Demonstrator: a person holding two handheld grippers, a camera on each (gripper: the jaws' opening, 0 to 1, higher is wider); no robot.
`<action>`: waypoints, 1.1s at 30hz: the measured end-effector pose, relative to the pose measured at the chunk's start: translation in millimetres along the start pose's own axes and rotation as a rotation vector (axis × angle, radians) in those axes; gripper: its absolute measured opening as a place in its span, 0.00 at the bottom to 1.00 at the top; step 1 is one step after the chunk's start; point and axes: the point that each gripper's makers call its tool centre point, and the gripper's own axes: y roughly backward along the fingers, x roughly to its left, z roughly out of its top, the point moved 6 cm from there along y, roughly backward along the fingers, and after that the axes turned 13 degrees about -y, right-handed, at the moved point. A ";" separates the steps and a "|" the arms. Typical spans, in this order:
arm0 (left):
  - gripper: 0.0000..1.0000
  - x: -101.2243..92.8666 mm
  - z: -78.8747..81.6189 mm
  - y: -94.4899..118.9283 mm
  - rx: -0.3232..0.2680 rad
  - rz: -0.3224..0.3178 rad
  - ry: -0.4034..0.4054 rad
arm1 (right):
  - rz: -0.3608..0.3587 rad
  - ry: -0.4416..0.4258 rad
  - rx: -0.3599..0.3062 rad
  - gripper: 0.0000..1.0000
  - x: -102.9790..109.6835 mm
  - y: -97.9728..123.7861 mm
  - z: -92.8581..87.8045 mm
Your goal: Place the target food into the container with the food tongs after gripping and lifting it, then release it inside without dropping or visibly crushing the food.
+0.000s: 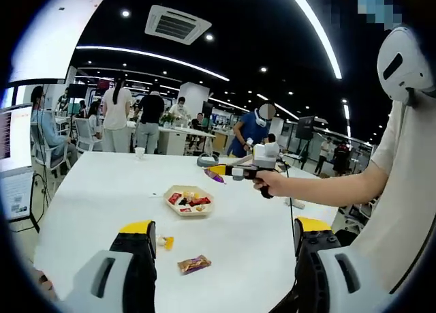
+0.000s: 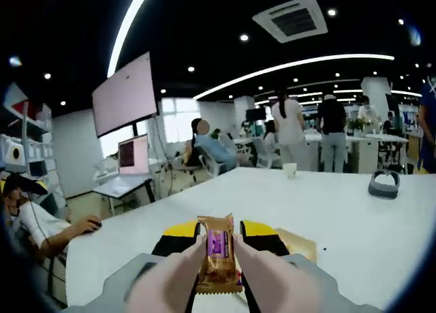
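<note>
Jaws of your right gripper point(image 2: 219, 248) are clamped on a wrapped snack point(image 2: 218, 253), held up above the white counter point(image 2: 354, 217). Your left gripper point(image 1: 225, 234) has its jaws wide apart over the counter, where another wrapped snack point(image 1: 194, 264) lies near the container point(image 1: 189, 200) holding more food.

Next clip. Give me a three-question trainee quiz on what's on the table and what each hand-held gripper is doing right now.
1. True or false: the right hand-held gripper is shut on a snack packet.
2. What lies between the left hand-held gripper jaws on the white table? A) snack bar B) cup C) headset
3. Fill in: the tray of snacks is ___ the snack bar in the left gripper view.

Key: 1 true; 2 A; 3 beyond
</note>
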 end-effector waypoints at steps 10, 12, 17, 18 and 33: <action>0.85 19.0 -8.3 36.9 -0.050 0.095 0.053 | -0.055 0.065 0.054 0.22 -1.8 -9.9 3.2; 0.85 22.2 -8.7 39.1 -0.050 0.096 0.056 | -0.078 0.089 0.053 0.22 -8.0 -9.3 8.9; 0.84 27.7 -6.5 46.8 -0.033 0.083 0.054 | -0.138 0.091 0.044 0.22 -16.4 -6.9 19.9; 0.84 28.1 -6.1 47.7 -0.032 0.083 0.055 | -0.143 0.089 0.043 0.22 -16.7 -6.5 20.9; 0.85 54.5 0.8 66.5 -0.107 0.123 0.084 | -0.219 0.108 0.050 0.22 -11.2 -11.1 44.2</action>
